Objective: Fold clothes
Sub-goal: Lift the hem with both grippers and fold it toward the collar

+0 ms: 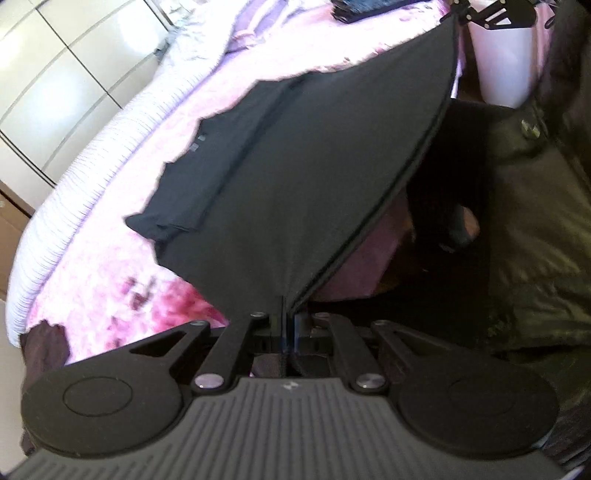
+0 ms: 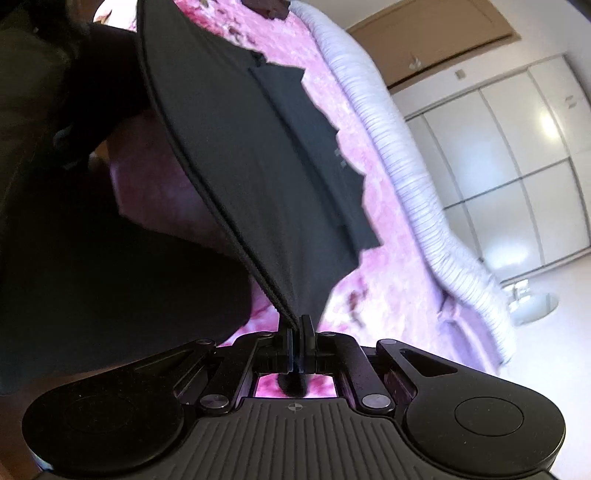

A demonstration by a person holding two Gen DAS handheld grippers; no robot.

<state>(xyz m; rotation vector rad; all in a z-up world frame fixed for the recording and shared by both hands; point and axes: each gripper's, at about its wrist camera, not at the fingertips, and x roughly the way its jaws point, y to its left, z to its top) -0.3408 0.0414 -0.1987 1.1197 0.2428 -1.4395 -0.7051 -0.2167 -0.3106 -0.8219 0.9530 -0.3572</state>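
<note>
A black T-shirt (image 1: 295,166) lies partly on a pink flowered bedspread (image 1: 110,266), its sleeves folded in over the body. Its near hem edge is lifted off the bed and stretched taut between both grippers. My left gripper (image 1: 286,321) is shut on one hem corner. In the right wrist view the same shirt (image 2: 266,155) rises from my right gripper (image 2: 297,328), which is shut on the other hem corner. The far end of the shirt with the collar still rests on the bedspread (image 2: 369,258).
A white ribbed blanket (image 1: 74,184) runs along the bed's far edge. White wardrobe doors (image 2: 517,166) stand beyond it. A person in dark clothing (image 1: 535,221) stands close by the bed. A dark garment (image 1: 365,7) lies at the far end, a brownish one (image 1: 44,343) at the near corner.
</note>
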